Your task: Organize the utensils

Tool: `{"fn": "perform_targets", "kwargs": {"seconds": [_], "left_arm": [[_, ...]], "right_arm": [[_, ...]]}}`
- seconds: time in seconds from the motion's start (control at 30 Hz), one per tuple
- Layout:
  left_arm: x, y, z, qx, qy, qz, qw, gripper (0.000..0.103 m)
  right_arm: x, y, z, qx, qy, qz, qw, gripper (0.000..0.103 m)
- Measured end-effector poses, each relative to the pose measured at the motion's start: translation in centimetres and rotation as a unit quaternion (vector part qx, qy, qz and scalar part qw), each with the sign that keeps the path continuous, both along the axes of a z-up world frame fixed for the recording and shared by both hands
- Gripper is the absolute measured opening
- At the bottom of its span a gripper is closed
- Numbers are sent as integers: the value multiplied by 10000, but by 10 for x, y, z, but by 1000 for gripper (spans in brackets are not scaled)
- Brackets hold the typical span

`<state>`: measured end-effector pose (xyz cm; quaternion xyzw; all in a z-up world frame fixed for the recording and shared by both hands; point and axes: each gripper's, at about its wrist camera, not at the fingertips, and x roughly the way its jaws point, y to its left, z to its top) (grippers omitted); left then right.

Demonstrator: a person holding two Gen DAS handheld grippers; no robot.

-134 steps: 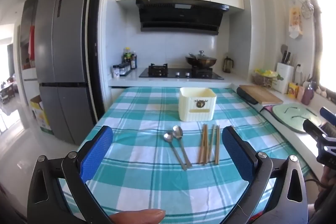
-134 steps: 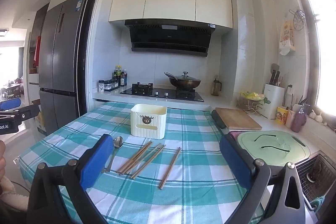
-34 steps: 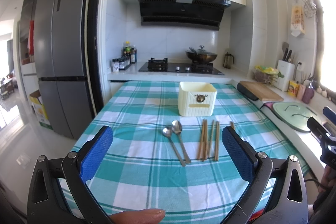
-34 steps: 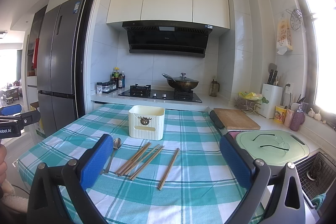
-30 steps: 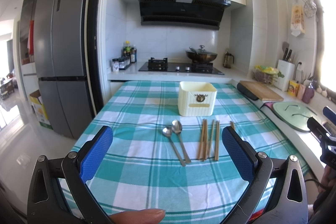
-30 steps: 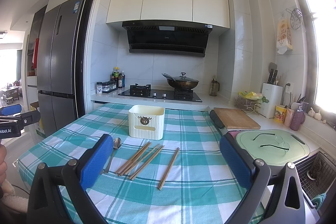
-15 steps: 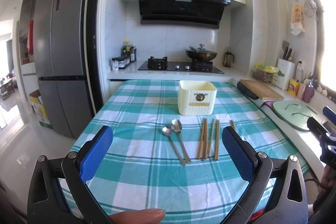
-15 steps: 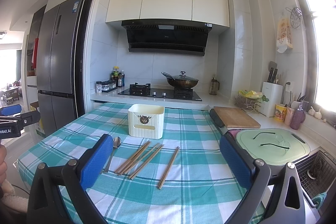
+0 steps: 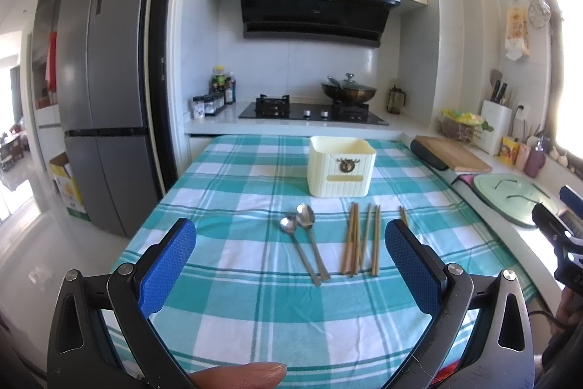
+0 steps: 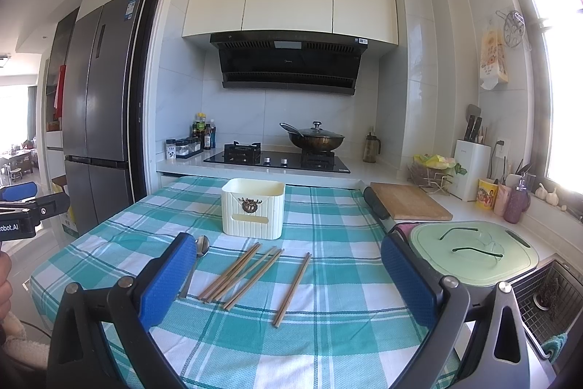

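Two metal spoons (image 9: 308,243) lie side by side on the teal checked tablecloth (image 9: 255,312). Right of them lie several wooden chopsticks (image 9: 360,239), (image 10: 244,270), with one chopstick (image 10: 292,287) apart to the right. A cream ribbed utensil box (image 9: 341,166), (image 10: 253,208) stands upright behind them. My left gripper (image 9: 291,257) hovers open, short of the spoons, holding nothing. My right gripper (image 10: 284,276) is open too, above the chopsticks, holding nothing. One spoon bowl (image 10: 202,246) shows beside the right gripper's left pad.
A worktop runs along the table's right side with a wooden cutting board (image 10: 408,205), a pale green lid (image 10: 473,252) and a sink (image 10: 546,294). The stove with a wok (image 10: 315,139) is behind the table. A grey fridge (image 9: 102,104) stands left.
Both views have shifted only slightly; the utensils and box lie where they were. Both grippers stay open.
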<state>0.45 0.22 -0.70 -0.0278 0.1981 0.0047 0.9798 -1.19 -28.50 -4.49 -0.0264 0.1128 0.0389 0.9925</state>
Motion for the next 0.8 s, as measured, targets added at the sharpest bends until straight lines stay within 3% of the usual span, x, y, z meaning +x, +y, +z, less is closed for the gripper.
{"fn": "perform_targets", "kwargs": {"seconds": [0.43, 0.8], "left_arm": [[11, 5, -2, -25, 120, 52, 9999, 103], [48, 16, -20, 75, 462, 192, 9987, 103]], "right_arm": [[6, 0, 1, 1, 89, -8, 10000, 103], [24, 0, -8, -2, 376, -32, 9993, 103]]}}
